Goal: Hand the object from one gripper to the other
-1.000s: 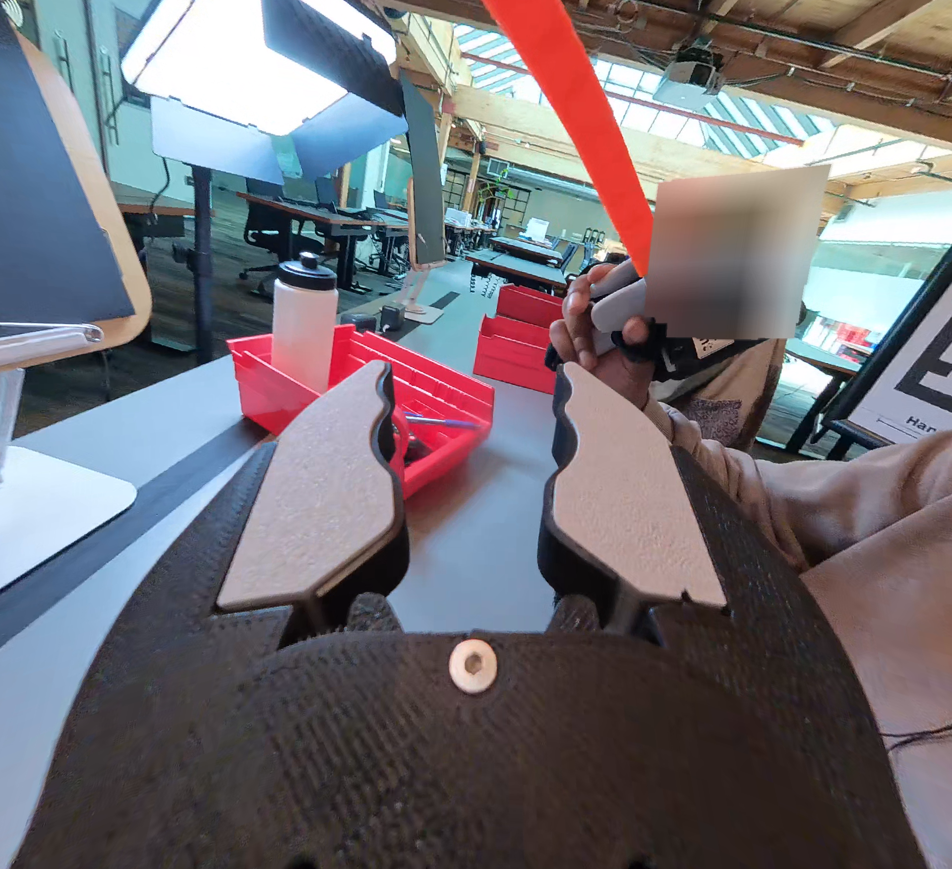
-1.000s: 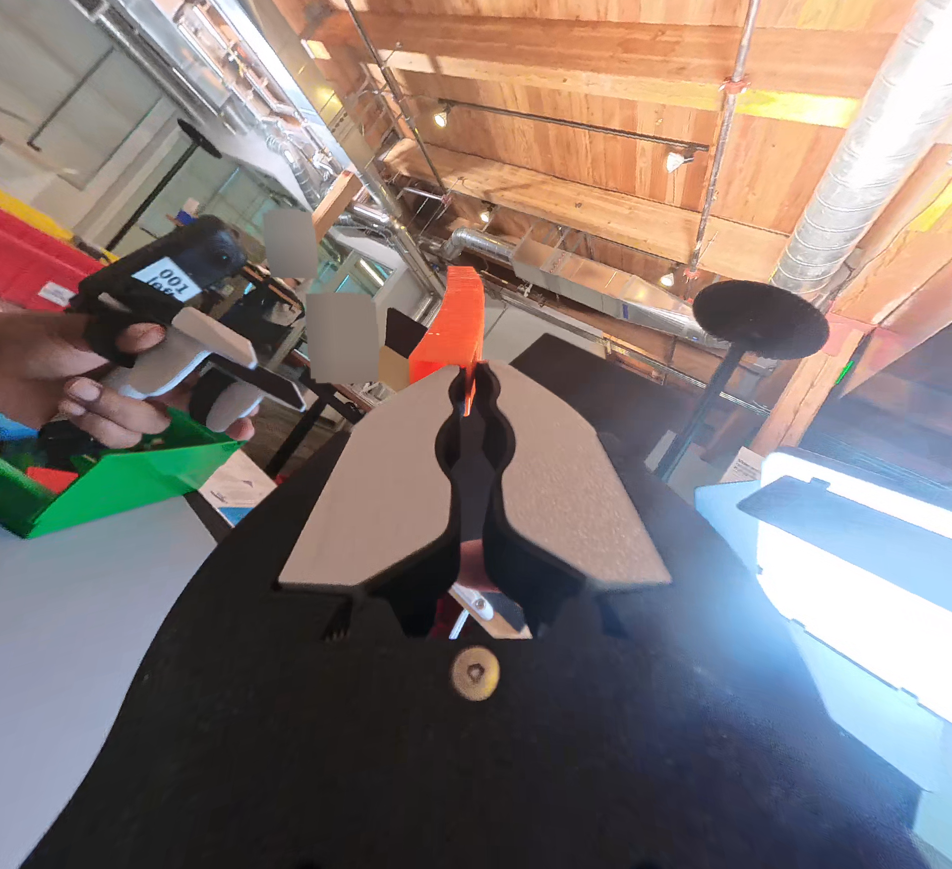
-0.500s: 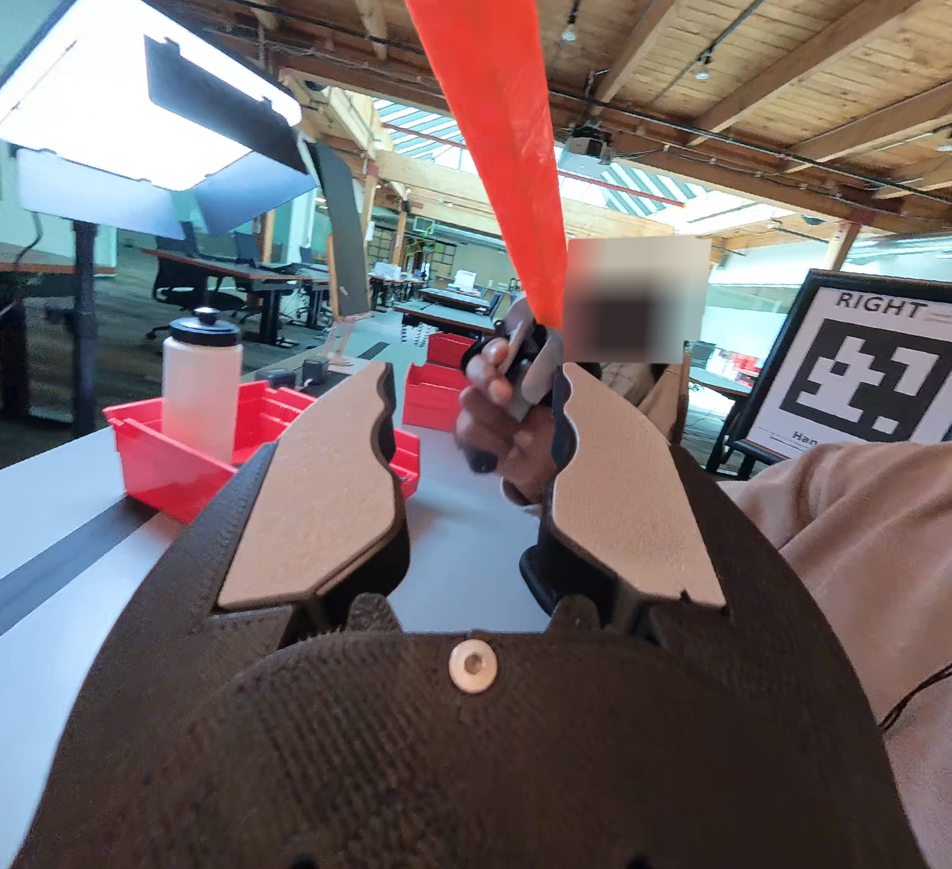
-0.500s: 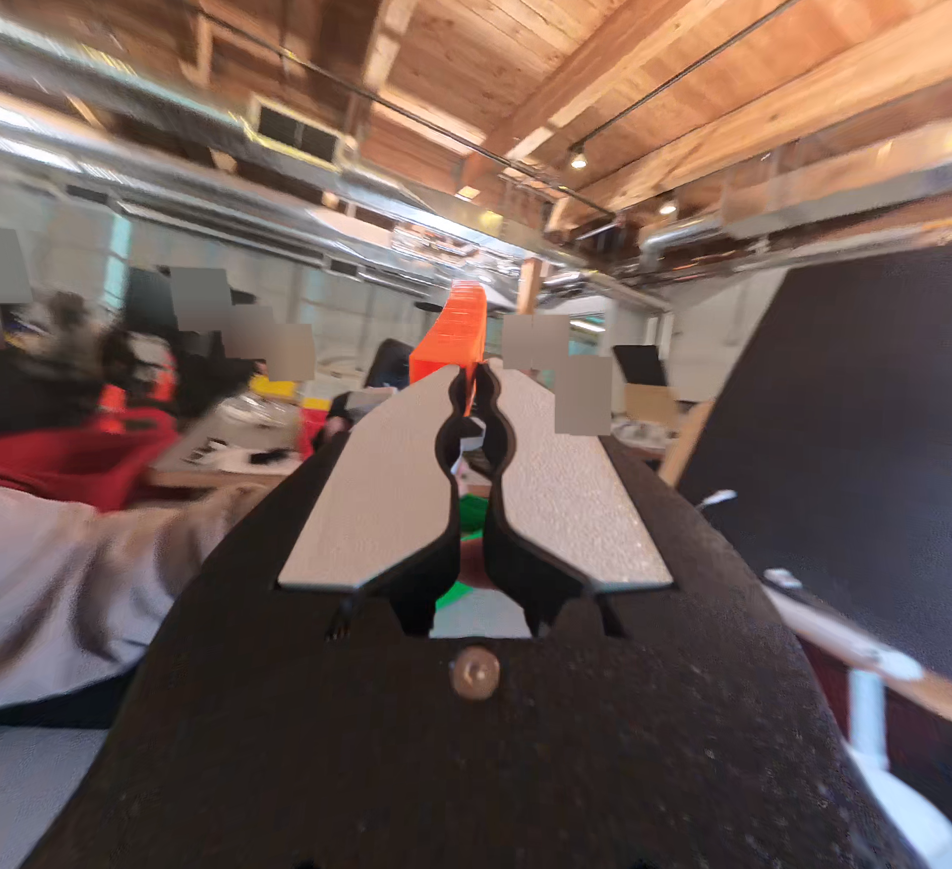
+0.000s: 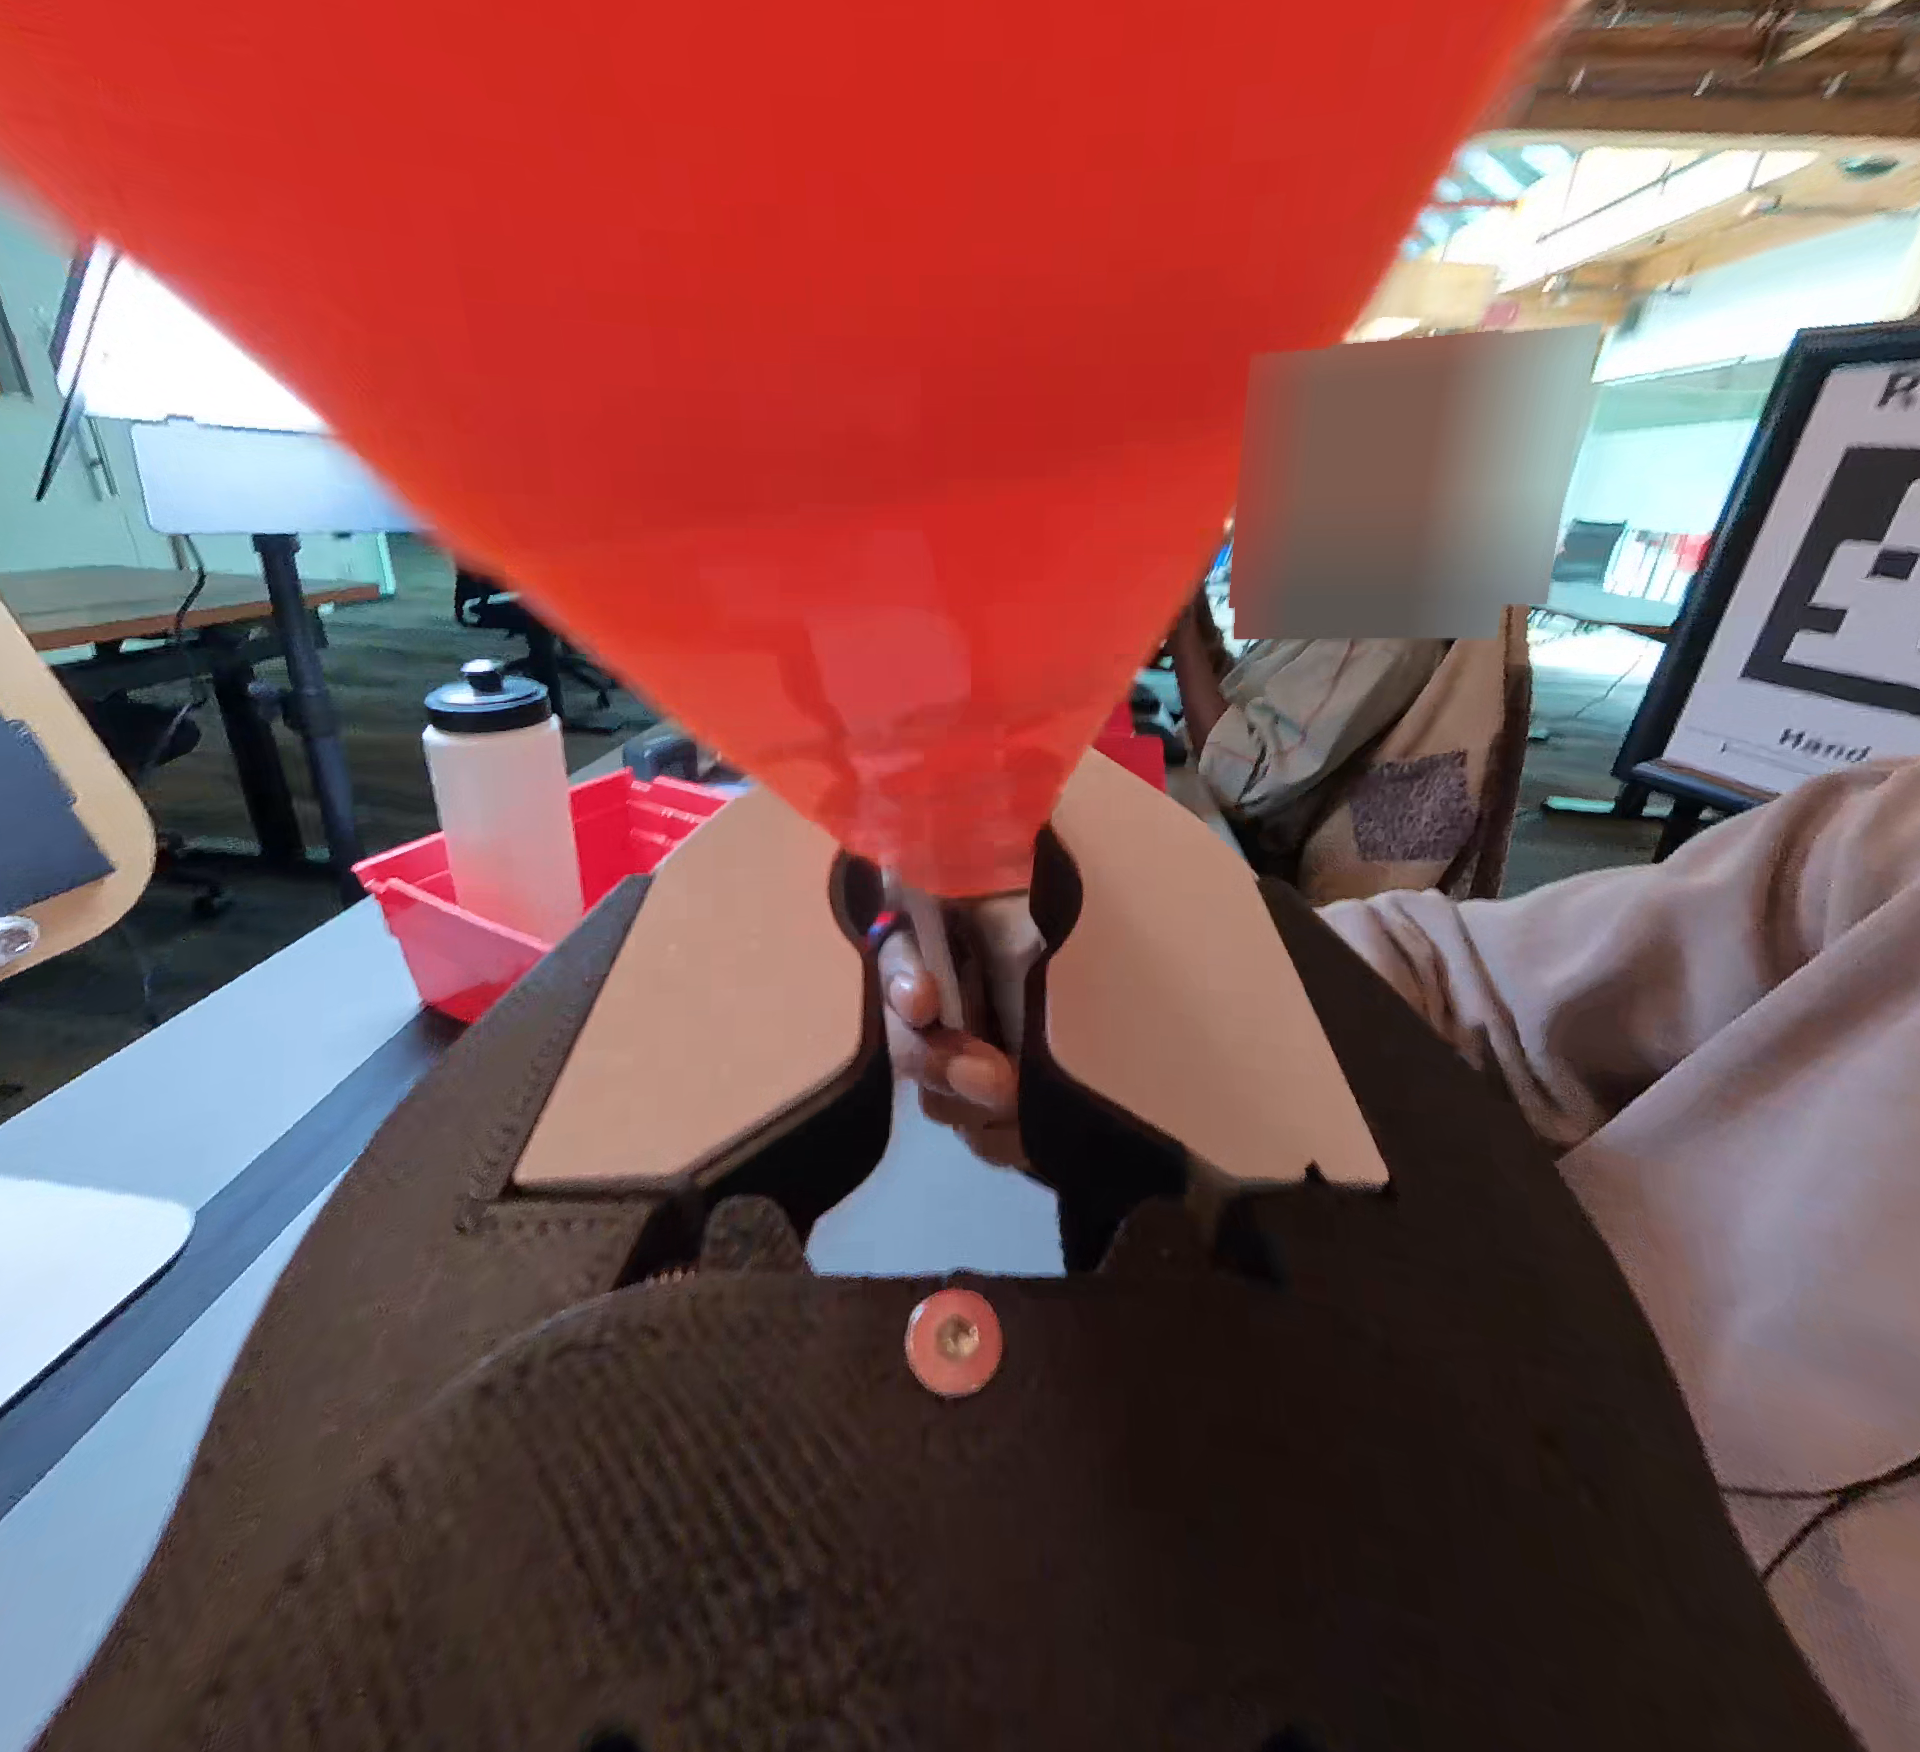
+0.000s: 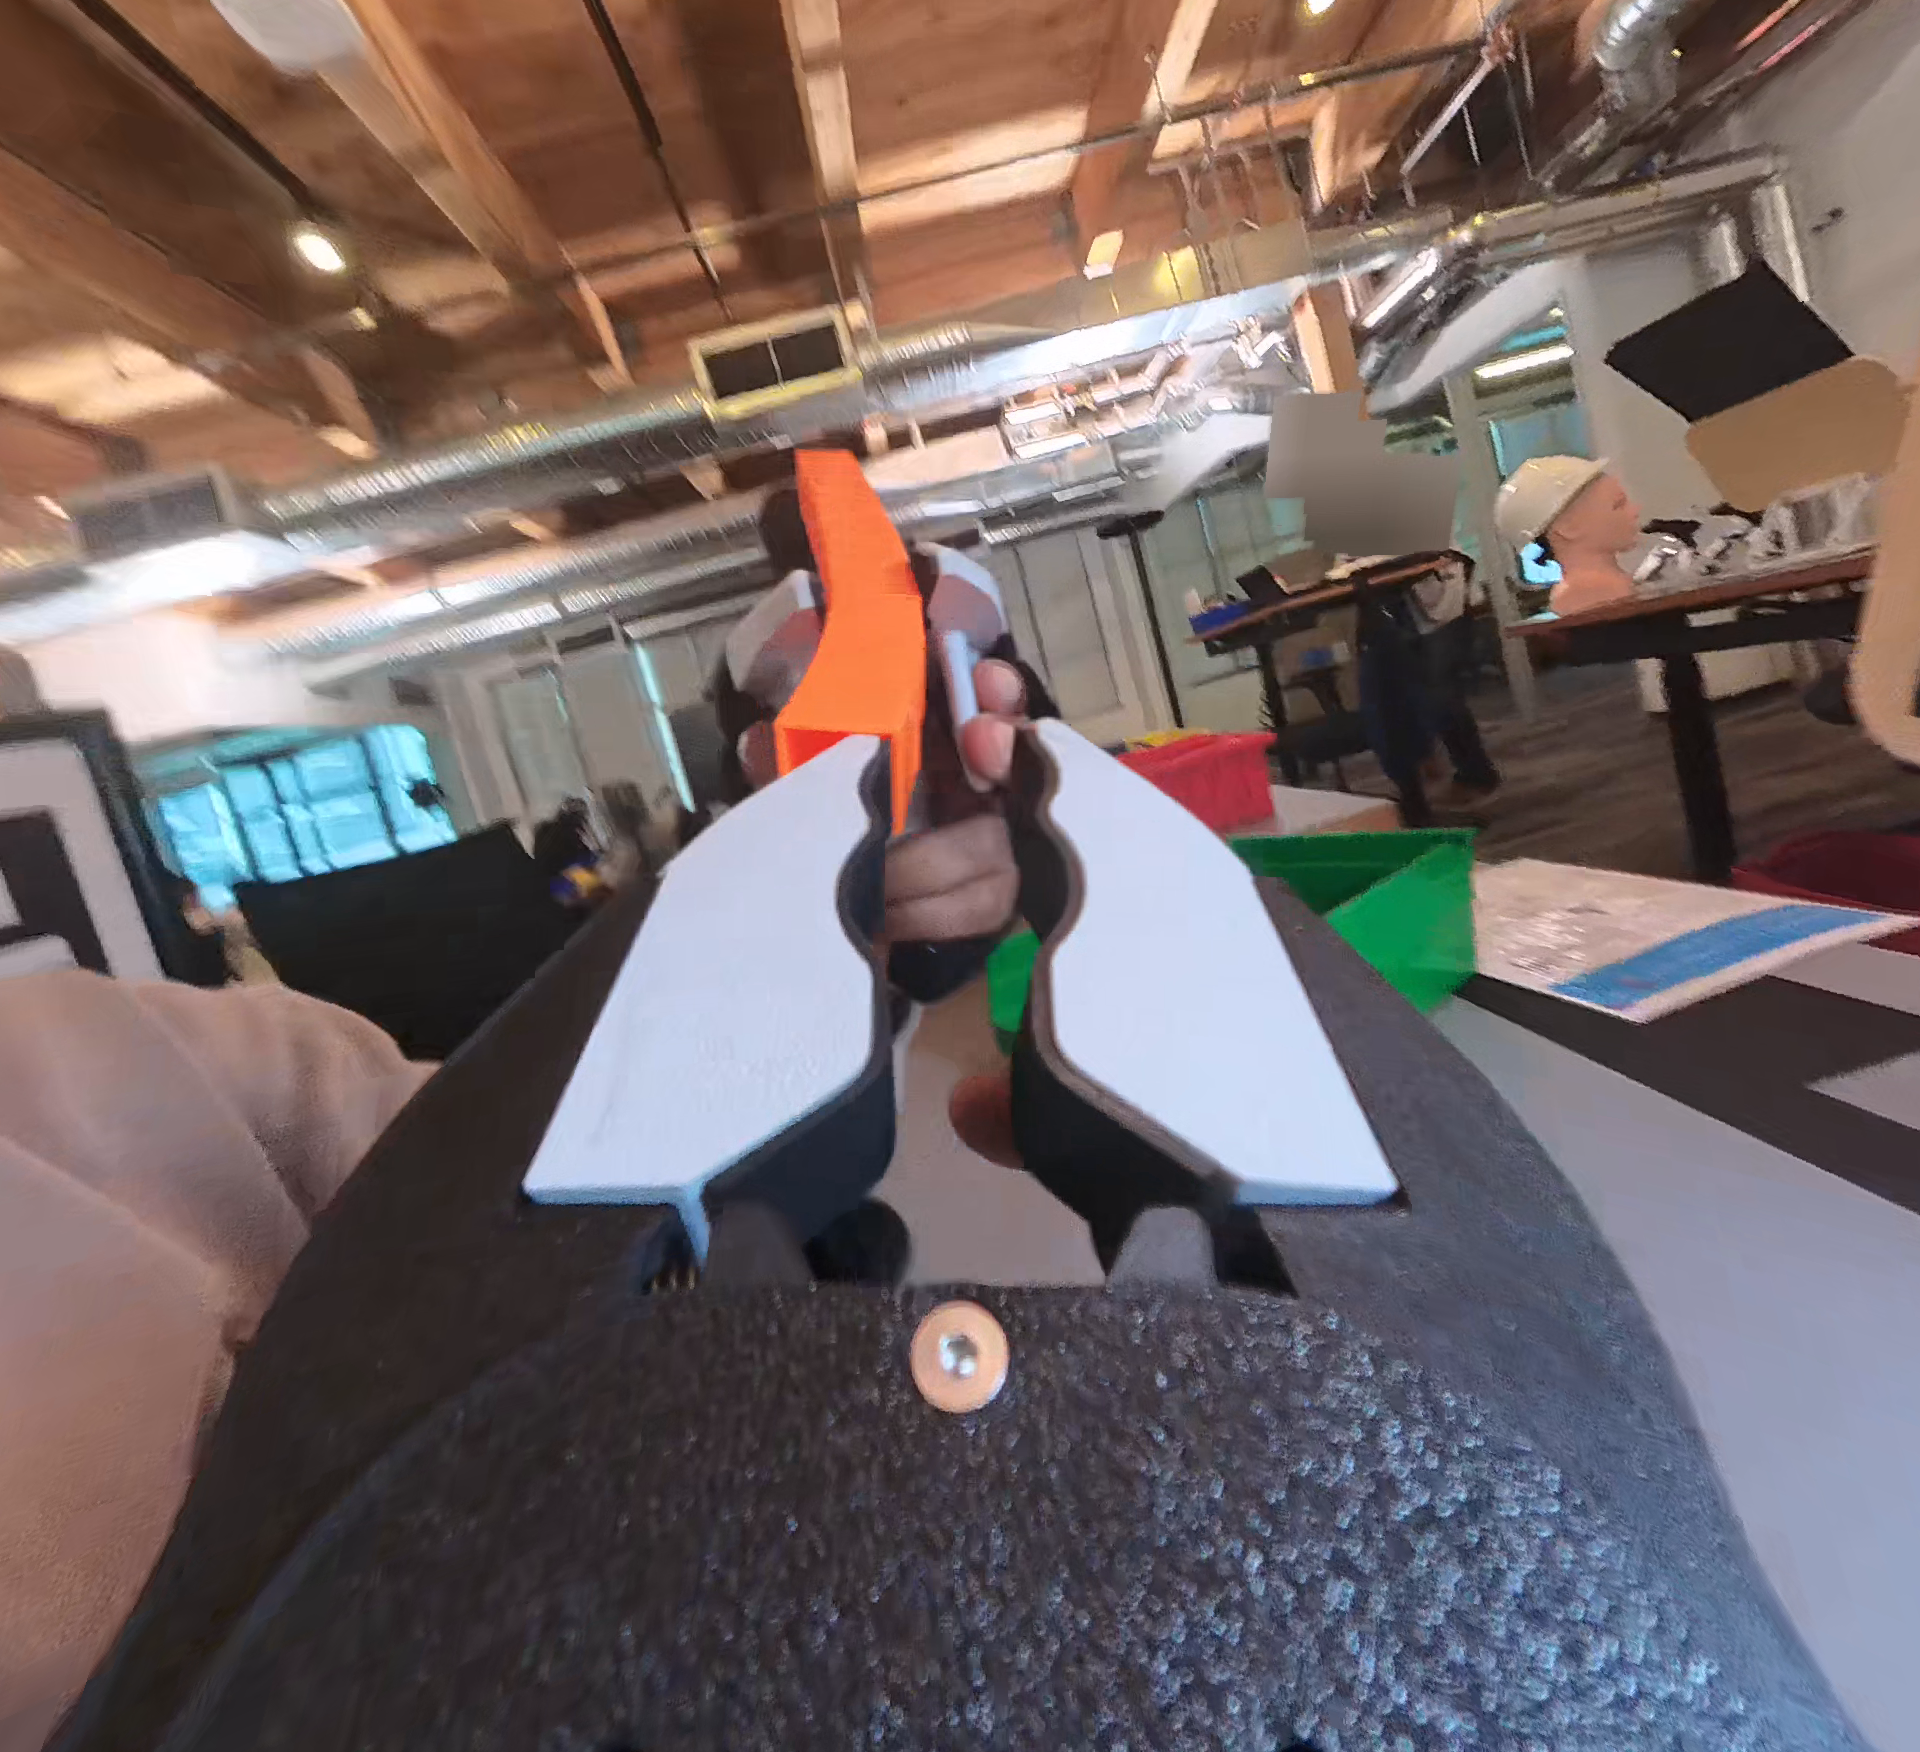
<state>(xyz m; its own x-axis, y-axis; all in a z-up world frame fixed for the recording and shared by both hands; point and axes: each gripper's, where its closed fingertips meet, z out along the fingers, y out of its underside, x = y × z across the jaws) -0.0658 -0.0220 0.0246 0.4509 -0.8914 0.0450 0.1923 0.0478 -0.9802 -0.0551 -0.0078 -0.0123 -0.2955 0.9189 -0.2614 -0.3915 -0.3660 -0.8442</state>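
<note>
An open workshop with a timber-beamed ceiling spreads behind a grey worktop [image 5: 187,1068] that fills the lower left of the left wrist view. The orange object [image 5: 779,248] is the largest thing there, blurred and covering the upper half of that frame, narrowing to a tip at centre. The left gripper [image 5: 951,855] has its fingers [image 5: 727,985] drawn in on that tip, touching it on both sides; a narrow gap stays lower down, where a hand [image 5: 951,1068] shows through.

In the right wrist view the same object [image 6: 862,653] stands as 1 slim curved bar at upper centre. The right gripper [image 6: 951,757] has its fingers [image 6: 748,964] parted; the left one touches the bar's lower end, the right one stands clear of it.

Smaller things: 1 green bin [image 6: 1392,902] at right centre of the right wrist view, 1 red bin [image 5: 468,923] at left centre of the left wrist view, and 1 white bottle [image 5: 499,798] standing in the red bin.
</note>
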